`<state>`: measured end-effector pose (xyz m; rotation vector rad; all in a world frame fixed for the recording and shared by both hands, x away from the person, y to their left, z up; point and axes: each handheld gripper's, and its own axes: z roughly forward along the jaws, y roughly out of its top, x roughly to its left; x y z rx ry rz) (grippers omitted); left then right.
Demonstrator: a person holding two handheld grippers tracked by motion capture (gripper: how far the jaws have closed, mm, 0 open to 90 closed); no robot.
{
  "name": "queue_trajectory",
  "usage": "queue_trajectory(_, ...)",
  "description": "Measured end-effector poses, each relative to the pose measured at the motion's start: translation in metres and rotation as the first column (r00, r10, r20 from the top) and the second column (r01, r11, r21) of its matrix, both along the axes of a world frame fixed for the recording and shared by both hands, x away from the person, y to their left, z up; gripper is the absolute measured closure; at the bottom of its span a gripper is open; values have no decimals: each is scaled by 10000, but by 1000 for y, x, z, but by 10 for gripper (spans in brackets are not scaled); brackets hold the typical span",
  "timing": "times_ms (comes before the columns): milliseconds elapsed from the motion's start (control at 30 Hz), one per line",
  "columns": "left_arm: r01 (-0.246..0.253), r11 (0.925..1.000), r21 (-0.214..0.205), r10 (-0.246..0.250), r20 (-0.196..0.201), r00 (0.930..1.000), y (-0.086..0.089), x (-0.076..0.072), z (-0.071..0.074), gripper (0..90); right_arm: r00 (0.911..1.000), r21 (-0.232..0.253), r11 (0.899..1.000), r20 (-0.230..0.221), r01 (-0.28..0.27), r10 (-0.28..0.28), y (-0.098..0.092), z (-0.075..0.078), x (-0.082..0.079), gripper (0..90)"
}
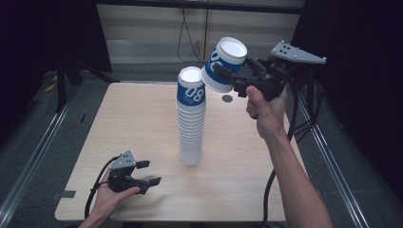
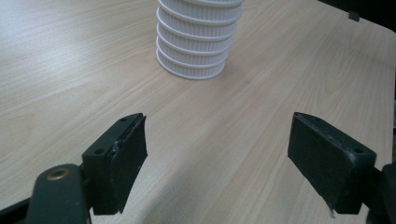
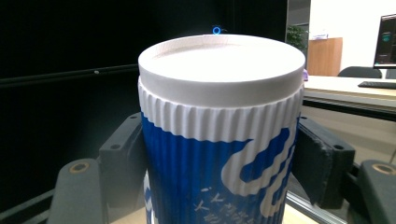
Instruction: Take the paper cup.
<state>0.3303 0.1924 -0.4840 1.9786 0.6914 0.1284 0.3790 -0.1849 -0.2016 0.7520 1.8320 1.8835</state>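
A tall stack of upside-down white ribbed paper cups [image 1: 191, 118] stands mid-table, its top cup blue and white; its lower rims [image 2: 196, 37] show in the left gripper view. My right gripper [image 1: 223, 74] is shut on a single blue-and-white cup [image 1: 223, 64], held tilted in the air just right of the stack's top. In the right gripper view that cup [image 3: 219, 140] sits between both black jaws, base end toward the far side. My left gripper [image 1: 148, 173] rests near the table's front left, open and empty, with wide-apart pads [image 2: 123, 158].
The wooden table [image 1: 142, 114] has dark floor on both sides. A small grey disc [image 1: 227, 99] lies on the table behind the stack. Cables trail from both grippers, and one hangs down the back wall.
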Motion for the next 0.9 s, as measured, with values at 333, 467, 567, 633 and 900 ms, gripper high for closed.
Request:
queue_trajectory(333,33,10000,-78,-33,-16,10000,-1,-1,1,196,9993,-295,9990,-115,349,-352,-16,-9,-10,275)
queue_trajectory(467,56,9999,-126,-56,33,10000,-2,-1,1,196,9982,-586,9970,-313,497,-516,-22,-15,-13,275)
queue_trajectory(567,22,9995,-314,-22,-9,10000,-1,1,1,196,9970,-656,9963,-491,563,-595,-29,-24,-14,275)
queue_trajectory(633,-253,9991,-348,258,151,9996,0,1,2,189,9963,-782,9955,-633,536,-587,-31,-30,-14,275)
queue_trajectory(900,-153,9972,-732,156,31,9999,-3,0,7,188,9909,-1135,9931,-1270,311,-455,-33,-64,-19,275)
